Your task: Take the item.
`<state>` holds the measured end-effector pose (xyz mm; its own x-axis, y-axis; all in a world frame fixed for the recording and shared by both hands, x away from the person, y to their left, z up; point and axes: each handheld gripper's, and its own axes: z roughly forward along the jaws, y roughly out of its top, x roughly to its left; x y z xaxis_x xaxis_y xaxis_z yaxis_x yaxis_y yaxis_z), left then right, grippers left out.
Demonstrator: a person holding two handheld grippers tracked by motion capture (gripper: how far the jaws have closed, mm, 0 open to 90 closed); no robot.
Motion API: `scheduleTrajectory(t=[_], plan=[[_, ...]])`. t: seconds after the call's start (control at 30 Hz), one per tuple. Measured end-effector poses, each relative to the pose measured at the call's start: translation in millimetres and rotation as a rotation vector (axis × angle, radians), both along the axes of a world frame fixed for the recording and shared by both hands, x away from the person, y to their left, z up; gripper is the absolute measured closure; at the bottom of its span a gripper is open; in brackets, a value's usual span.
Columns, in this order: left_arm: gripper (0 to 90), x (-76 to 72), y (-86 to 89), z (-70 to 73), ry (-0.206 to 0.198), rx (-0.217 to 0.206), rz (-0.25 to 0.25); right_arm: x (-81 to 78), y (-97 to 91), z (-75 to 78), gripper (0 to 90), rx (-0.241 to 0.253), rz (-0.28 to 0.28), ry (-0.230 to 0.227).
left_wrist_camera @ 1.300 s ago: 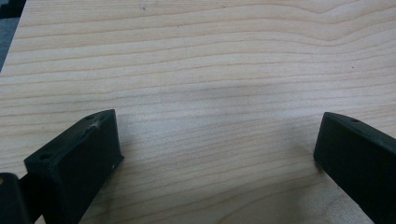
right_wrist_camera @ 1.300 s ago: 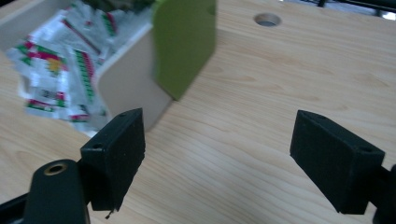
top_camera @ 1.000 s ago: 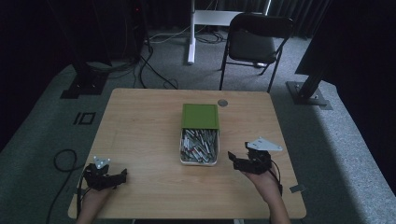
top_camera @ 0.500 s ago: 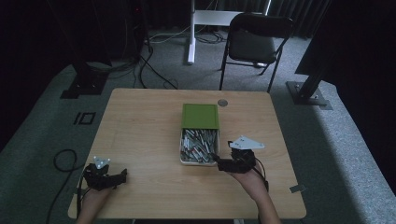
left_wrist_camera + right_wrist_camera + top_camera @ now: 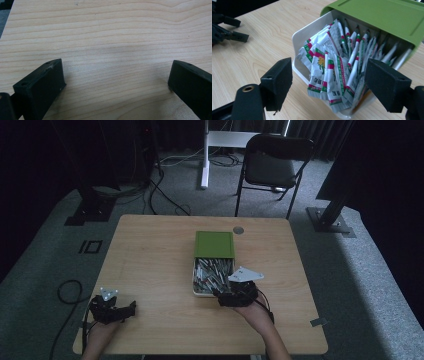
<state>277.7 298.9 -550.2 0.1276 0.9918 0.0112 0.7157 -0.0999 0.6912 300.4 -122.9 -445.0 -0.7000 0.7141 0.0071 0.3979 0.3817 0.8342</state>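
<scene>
Wooden table (image 5: 150,255), seen from above. White box (image 5: 196,279) near the table's middle, its long axis running 12 to 6 o'clock; a green lid (image 5: 214,244) covers its 12 o'clock half, the 6 o'clock half lies open. Open half packed with sachets (image 5: 212,274), white with red and green bands. In the right gripper view the sachets (image 5: 329,70) stand on end in rows, a few leaning out over the near rim of the box (image 5: 298,37); green lid (image 5: 382,15) overhangs the rows behind.

Right gripper (image 5: 220,296) at the box's 6 o'clock corner, just beside the rim, pointing toward 9 o'clock. Jaws spread wide; in its own view the right gripper (image 5: 329,82) frames the nearest sachets between the pads, and neither pad touches them. Nothing pinched.

Left gripper (image 5: 131,307) well apart from the box, at about 8 o'clock from it, near the table's front edge. Its own view: left gripper (image 5: 116,77) with jaws spread, bare wood grain of the table (image 5: 112,37) between them, nothing held.

A small round grey disc (image 5: 238,230) sits on the table at 1 o'clock from the lid.
</scene>
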Motion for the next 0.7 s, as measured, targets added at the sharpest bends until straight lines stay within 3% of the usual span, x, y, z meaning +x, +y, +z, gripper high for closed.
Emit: scheduleTrajectory(t=[0.47, 0.7], plan=[[1.3, 0.0, 0.0, 0.0, 0.0, 0.0, 0.0, -0.6, 25.1, -13.2, 34.0, -0.029, 0.09, 0.004], [1.4, 0.0, 0.0, 0.0, 0.0, 0.0, 0.0, 1.9, 29.5, -22.5, 52.1, -0.031, 0.101, 0.012]])
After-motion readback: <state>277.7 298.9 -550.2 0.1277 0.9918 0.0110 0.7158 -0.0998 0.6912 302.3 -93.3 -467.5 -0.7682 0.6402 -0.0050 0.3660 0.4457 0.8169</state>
